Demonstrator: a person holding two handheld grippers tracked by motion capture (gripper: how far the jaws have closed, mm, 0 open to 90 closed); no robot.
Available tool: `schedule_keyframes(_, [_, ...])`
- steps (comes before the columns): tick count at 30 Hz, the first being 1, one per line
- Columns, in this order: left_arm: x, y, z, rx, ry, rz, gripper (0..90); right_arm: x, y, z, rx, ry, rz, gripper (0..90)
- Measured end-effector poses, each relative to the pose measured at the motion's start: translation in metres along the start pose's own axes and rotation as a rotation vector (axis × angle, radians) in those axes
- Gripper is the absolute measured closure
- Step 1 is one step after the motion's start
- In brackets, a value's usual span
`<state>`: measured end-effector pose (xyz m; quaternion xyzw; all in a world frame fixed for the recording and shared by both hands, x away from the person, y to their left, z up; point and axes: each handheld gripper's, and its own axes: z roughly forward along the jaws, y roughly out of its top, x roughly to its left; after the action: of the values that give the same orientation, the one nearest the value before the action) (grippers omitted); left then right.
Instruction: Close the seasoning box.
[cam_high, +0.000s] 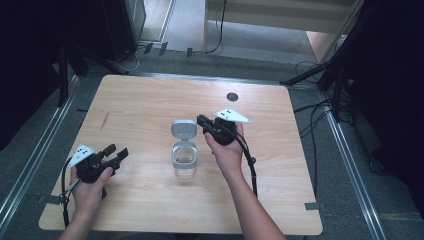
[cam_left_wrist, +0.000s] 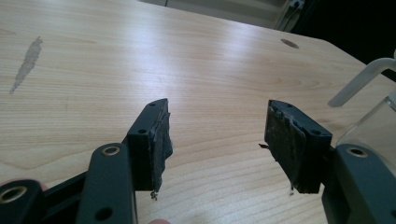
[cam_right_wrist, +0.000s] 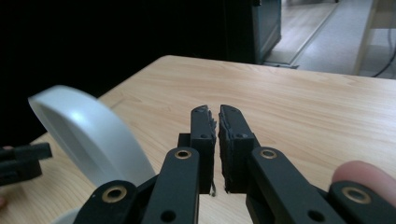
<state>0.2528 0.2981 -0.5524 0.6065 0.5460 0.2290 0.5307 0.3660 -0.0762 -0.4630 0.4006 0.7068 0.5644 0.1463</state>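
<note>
Clear container (cam_high: 184, 161), grey lid (cam_high: 183, 129) open

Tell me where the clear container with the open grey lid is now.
In the high view the clear container stands mid-table, between the left gripper and the right gripper.

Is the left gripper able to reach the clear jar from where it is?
Probably yes. The left gripper is open, and only bare table lies between it and the clear jar; the right gripper sits beyond, near the flipped-up lid.
</note>
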Motion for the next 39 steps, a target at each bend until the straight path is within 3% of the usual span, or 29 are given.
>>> schedule_keyframes(2, [-0.001, 0.0, 0.0, -0.005, -0.002, 0.004, 41.2, 0.001, 0.004, 0.002, -0.01, 0.029, 0.01, 85.9])
schedule_keyframes(5, [-0.001, 0.0, 0.0, -0.001, 0.007, 0.004, 40.8, 0.008, 0.009, 0.001, -0.012, 0.071, -0.019, 85.6])
schedule_keyframes(8, [-0.002, 0.0, 0.001, -0.005, 0.013, -0.002, 40.6, 0.017, 0.007, -0.008, -0.011, 0.121, -0.024, 85.6])
schedule_keyframes(11, [-0.002, 0.0, 0.001, -0.005, 0.019, -0.004, 40.5, 0.022, 0.003, -0.02, -0.005, 0.133, -0.05, 85.6])
schedule_keyframes(18, [-0.002, 0.0, 0.001, -0.004, 0.025, -0.008, 39.8, 0.011, -0.005, -0.042, -0.01, 0.064, -0.041, 83.1])
schedule_keyframes(21, [-0.002, 0.0, 0.001, -0.004, 0.027, -0.015, 39.5, -0.005, -0.015, -0.059, -0.029, 0.009, -0.033, 73.4])
schedule_keyframes(23, [-0.002, 0.0, 0.001, -0.003, 0.03, -0.015, 39.4, -0.013, -0.023, -0.066, -0.013, -0.04, -0.033, 65.6])
schedule_keyframes(30, [-0.001, 0.0, 0.002, -0.001, 0.033, -0.013, 38.8, -0.04, -0.05, -0.097, -0.02, -0.092, -0.014, 37.6])
schedule_keyframes(32, [-0.002, 0.0, 0.002, -0.001, 0.034, -0.013, 38.6, -0.044, -0.053, -0.101, -0.018, -0.093, -0.005, 33.2])
schedule_keyframes(35, [-0.002, 0.0, 0.002, -0.002, 0.039, -0.013, 38.1, -0.057, -0.064, -0.116, -0.012, -0.143, -0.017, 29.2])
schedule_keyframes(39, [-0.002, 0.0, 0.002, -0.001, 0.041, -0.017, 38.1, -0.07, -0.072, -0.129, 0.001, -0.158, -0.008, 27.9])
